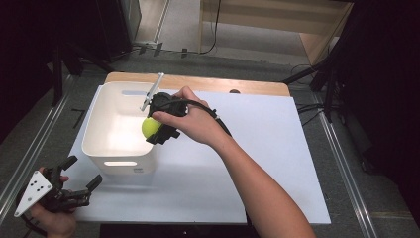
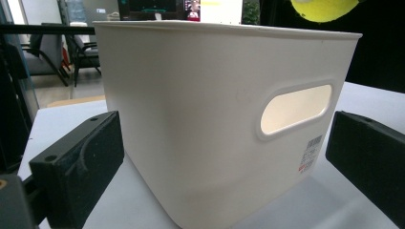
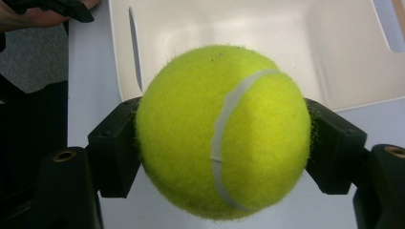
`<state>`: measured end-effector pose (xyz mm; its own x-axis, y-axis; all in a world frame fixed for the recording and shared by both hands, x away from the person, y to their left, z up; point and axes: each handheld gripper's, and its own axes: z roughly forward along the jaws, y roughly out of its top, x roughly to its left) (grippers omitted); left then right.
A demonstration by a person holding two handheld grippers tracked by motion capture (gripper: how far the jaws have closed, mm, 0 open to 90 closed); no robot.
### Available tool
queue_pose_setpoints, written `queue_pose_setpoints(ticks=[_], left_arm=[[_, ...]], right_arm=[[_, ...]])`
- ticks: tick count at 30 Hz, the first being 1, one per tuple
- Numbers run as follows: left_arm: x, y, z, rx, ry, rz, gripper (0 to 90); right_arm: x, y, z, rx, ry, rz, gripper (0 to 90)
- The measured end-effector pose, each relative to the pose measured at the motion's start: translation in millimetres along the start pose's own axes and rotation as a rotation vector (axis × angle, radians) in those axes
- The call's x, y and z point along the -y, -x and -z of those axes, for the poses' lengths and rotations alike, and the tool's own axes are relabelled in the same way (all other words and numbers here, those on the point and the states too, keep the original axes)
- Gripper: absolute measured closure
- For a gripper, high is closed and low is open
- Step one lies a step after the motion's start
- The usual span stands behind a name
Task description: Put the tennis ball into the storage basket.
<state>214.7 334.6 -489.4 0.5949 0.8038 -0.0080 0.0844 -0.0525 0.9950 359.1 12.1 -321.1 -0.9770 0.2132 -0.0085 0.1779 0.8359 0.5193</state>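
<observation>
A yellow-green tennis ball (image 1: 151, 127) hangs over the right rim of a white plastic bin (image 1: 106, 153), clamped in my right gripper (image 1: 154, 130). In the right gripper view the ball (image 3: 222, 131) sits squeezed between both black jaws, with the bin's inside (image 3: 248, 28) behind it. My left gripper (image 1: 83, 173) is open at the table's near left corner, short of the bin's front wall. From the left gripper view the bin (image 2: 200, 119) with its handle slot stands between the spread jaws, and the ball (image 2: 325, 8) peeks over the rim at top right.
The bin stands at the left of a white table sheet (image 1: 257, 148), with a wooden edge (image 1: 198, 82) behind it. Metal rails run along both sides on the floor. A broad stretch of sheet lies to the right of the bin.
</observation>
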Motion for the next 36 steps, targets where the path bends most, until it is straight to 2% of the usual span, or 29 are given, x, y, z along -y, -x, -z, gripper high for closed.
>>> queue_pose_setpoints(ticks=[26,36], left_arm=[[0.3,0.0,-0.4,0.001,0.003,0.009,0.0],[0.2,0.1,-0.3,0.001,0.002,0.007,0.0]], right_arm=[[-30.7,-0.8,-13.0,-0.01,-0.001,0.045,23.1],[-34.3,0.7,-23.5,-0.015,-0.016,0.034,23.1]])
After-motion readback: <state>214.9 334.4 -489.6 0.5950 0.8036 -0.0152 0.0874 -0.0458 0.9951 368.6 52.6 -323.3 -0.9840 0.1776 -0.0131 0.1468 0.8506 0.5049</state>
